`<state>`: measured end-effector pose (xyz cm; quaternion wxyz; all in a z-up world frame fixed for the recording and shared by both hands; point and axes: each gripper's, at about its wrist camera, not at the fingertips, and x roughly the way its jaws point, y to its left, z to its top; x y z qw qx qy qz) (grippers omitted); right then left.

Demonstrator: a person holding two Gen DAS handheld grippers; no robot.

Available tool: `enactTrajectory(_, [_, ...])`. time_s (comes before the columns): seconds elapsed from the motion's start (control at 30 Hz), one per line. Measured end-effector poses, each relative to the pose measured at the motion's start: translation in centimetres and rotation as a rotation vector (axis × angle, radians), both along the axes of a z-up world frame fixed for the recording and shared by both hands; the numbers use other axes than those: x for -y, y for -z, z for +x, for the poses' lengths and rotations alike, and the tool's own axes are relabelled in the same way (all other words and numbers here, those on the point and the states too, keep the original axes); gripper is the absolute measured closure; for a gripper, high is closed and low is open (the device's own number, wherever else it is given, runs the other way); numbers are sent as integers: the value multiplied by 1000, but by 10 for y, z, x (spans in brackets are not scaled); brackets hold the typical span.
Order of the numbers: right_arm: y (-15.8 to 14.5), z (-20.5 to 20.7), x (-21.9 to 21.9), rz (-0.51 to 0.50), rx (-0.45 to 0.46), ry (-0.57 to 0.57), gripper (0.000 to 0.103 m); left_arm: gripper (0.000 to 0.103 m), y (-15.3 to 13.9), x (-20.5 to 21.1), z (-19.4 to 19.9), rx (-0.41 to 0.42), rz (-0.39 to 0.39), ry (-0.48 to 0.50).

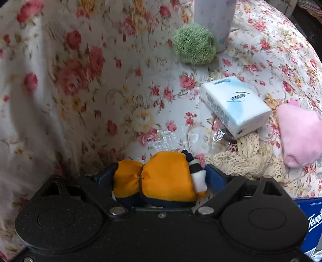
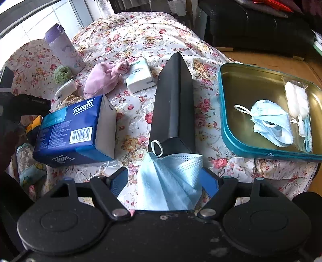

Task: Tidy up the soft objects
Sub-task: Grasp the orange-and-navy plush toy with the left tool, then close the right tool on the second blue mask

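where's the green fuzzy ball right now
The green fuzzy ball lies on the floral cloth, upper centre of the left wrist view, touching the purple bottle.

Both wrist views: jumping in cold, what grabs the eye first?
The left gripper clamps an orange stuffed toy over the floral cloth. The right gripper grips a blue face mask; right of it, a teal tray holds another mask.

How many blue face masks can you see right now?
2. One face mask is clamped in the right hand-held gripper; the other mask lies in the teal tray. More may be hidden behind the black box.
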<state>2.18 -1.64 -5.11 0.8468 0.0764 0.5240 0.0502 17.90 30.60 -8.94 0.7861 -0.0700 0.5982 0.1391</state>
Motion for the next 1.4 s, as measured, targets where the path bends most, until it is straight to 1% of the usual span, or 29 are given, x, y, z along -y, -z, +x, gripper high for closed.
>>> enactTrajectory(0.07, [2,2,0,0,-5,-4,26,13,3,-1,1,-8,-11,-8])
enactTrajectory(0.13, [4,3,0,-2,-9,-8,26,8,8,-2,3,-20,-25,-5])
enactTrajectory(0.27, [6,4,-2,5,-19,-27,26,7,14,-2,6,-26,-32,-3])
enactTrajectory(0.3, [6,4,-3,1,-19,-31,26,9,14,-2,6,-22,-36,-4])
enactTrajectory(0.33, [6,4,-4,-5,-19,-36,26,18,15,-3,6,-18,-46,-3])
enactTrajectory(0.37, [7,4,-5,-10,-18,-40,26,22,16,-5,6,-18,-50,-8])
enactTrajectory(0.4, [8,4,-6,-16,-19,-44,25,23,16,-7,6,-15,-57,-14])
enactTrajectory(0.43, [9,4,-7,-19,-21,-45,25,27,15,-8,6,-8,-60,-17])
enactTrajectory(0.5, [10,5,-7,-21,-24,-41,25,31,12,-10,5,11,-62,-14])
enactTrajectory(0.63, [10,3,-8,-34,-21,-38,25,34,8,-6,5,39,-50,1])
enactTrajectory(0.67, [9,2,-9,-41,-17,-39,25,34,3,-6,3,48,-52,1])
enactTrajectory(0.73, [8,-1,-11,-52,-12,-45,23,35,-3,-6,1,76,-54,0])
enactTrajectory(0.77, [7,-2,-12,-55,-9,-48,21,35,-9,-5,-2,88,-52,0])
enactTrajectory(0.83, [7,-5,-15,-65,-4,-59,20,35,-13,-4,-4,113,-44,-5])
enactTrajectory(0.93, [7,-10,-22,-104,8,-78,20,35,-20,-5,-7,147,-53,-9])
enactTrajectory(1.03, [8,-16,-32,-172,32,-102,20,35,-25,-5,-9,175,-66,-10])
enactTrajectory(1.2, [16,-21,-46,-279,52,-142,21,35,-28,-6,-11,191,-73,-6])
enactTrajectory(1.23, [19,-22,-47,-298,52,-145,23,35,-29,-7,-13,193,-77,-7])
enactTrajectory(1.3, [22,-22,-48,-311,42,-143,34,35,-31,-8,-15,197,-83,-12])
enactTrajectory(1.33, [23,-22,-47,-310,36,-140,37,35,-32,-9,-16,200,-87,-15])
enactTrajectory(1.4, [23,-21,-45,-303,25,-136,58,35,-33,-11,-18,209,-98,-19])
